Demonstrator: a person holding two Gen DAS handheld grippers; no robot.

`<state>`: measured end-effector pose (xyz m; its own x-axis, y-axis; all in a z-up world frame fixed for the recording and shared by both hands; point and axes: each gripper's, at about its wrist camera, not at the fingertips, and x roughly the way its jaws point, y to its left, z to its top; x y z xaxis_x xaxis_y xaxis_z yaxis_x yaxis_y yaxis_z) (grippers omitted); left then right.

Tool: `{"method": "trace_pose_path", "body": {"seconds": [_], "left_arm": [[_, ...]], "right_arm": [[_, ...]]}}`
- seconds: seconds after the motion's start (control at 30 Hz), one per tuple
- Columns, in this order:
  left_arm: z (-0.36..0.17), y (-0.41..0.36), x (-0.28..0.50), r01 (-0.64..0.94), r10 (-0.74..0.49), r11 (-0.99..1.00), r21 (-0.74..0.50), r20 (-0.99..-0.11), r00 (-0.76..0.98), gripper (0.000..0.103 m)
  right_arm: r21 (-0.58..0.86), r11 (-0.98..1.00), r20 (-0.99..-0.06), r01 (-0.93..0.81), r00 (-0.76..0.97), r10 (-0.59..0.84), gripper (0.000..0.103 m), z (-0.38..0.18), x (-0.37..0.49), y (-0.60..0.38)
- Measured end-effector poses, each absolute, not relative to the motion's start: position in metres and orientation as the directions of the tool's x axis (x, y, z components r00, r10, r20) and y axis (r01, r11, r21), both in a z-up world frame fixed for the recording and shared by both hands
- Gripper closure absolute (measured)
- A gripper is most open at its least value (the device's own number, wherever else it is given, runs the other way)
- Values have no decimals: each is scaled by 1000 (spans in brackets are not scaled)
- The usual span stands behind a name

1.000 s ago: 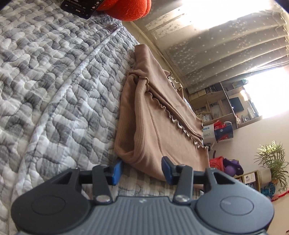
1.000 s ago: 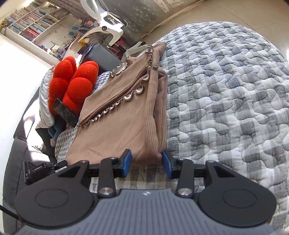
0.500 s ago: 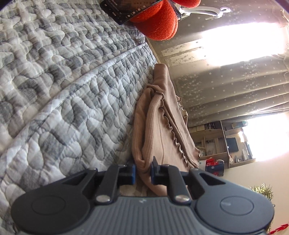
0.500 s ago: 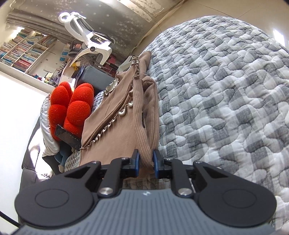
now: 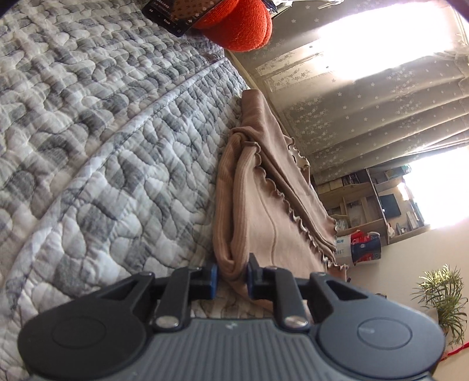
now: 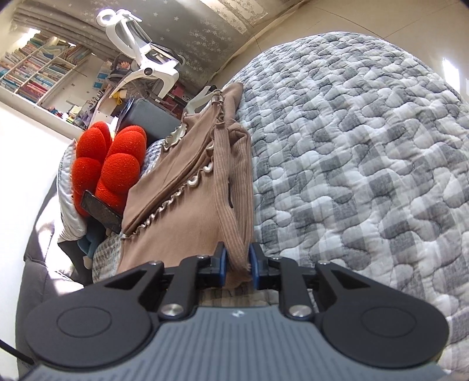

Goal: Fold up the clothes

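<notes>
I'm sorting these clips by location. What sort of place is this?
Most likely a lived-in bedroom or study at home: a bed under a grey checked quilt, star-patterned curtains over bright windows, and a bookshelf beside a white desk chair.

surface: grey checked quilt (image 6: 366, 152) | on it: folded tan ribbed top (image 6: 190, 211), apparently a red plush (image 6: 117, 164)

Left wrist view: set low behind the left claw (image 5: 231, 278), close over the quilted bed (image 5: 88, 146), facing along the tan garment (image 5: 263, 211) toward curtains (image 5: 366, 117) and window. Right wrist view: likewise behind the right claw (image 6: 236, 265), facing toward a bookshelf (image 6: 38, 73). Shared by both: garment, quilt, red cushion (image 5: 237, 23)
</notes>
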<state>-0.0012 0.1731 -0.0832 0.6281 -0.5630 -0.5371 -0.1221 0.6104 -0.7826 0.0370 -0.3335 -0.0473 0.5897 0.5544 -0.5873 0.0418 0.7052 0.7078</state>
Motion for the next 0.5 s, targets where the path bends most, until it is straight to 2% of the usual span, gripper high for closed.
{"method": "trace_pose_path", "body": {"seconds": [0.07, 0.13, 0.17, 0.4, 0.5], "left_arm": [[-74, 174, 1, -91, -546, 654, -751, -552, 630, 71], [-61, 174, 3, -56, -497, 717, -694, -567, 657, 56], [-54, 174, 5, -38, -472, 748, -663, -571, 672, 54], [-34, 149, 53, 40, -375, 865, -500, -591, 714, 55], [-34, 137, 71, 56, -334, 901, -430, -606, 722, 65]], "right_arm": [[687, 726, -590, 21, 599, 541, 72, -43, 37, -332], [657, 754, -595, -1, 613, 519, 59, -37, 37, -330], [635, 772, -599, -11, 624, 501, 58, -34, 39, -328], [513, 857, -595, -56, 696, 402, 57, -24, 72, -299], [451, 889, -596, -75, 717, 363, 57, -28, 90, -284]]}}
